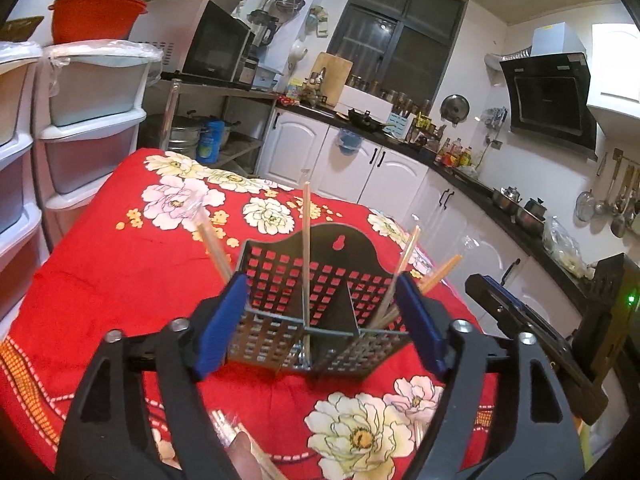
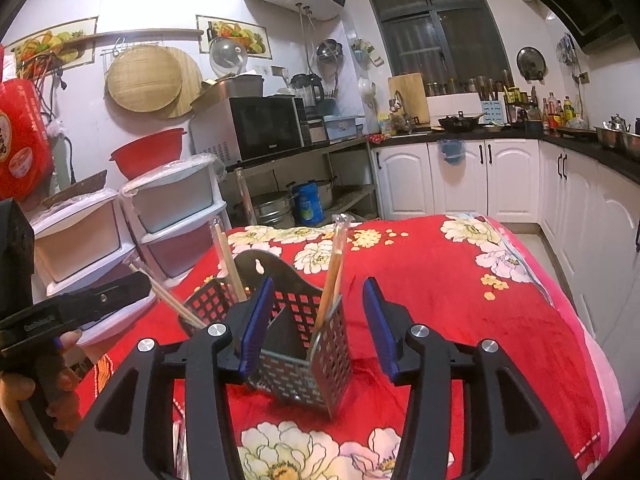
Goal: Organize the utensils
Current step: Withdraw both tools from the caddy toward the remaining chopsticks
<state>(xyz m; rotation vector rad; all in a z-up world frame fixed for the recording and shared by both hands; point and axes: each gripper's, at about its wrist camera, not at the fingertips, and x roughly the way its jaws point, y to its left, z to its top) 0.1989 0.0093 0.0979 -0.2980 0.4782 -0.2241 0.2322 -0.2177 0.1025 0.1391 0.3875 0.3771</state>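
A black perforated metal utensil holder (image 1: 316, 300) with a divider stands on the red floral cloth (image 1: 132, 264). Wrapped wooden chopsticks (image 1: 306, 240) stick up from its compartments. My left gripper (image 1: 322, 328) is open, its blue pads on either side of the holder. In the right wrist view the holder (image 2: 296, 344) sits low centre with chopsticks (image 2: 334, 280) leaning in it. My right gripper (image 2: 320, 332) is open and empty, just in front of the holder. More wrapped chopsticks (image 1: 248, 452) lie on the cloth under my left gripper. The left gripper (image 2: 76, 308) shows at that view's left edge.
White plastic drawer units (image 1: 80, 128) with a red basin (image 1: 94, 16) stand left of the table. A steel rack with a microwave (image 1: 208, 44) and pots is behind. White cabinets and a dark counter (image 1: 460, 168) run along the right. The right gripper's body (image 1: 532, 328) is at right.
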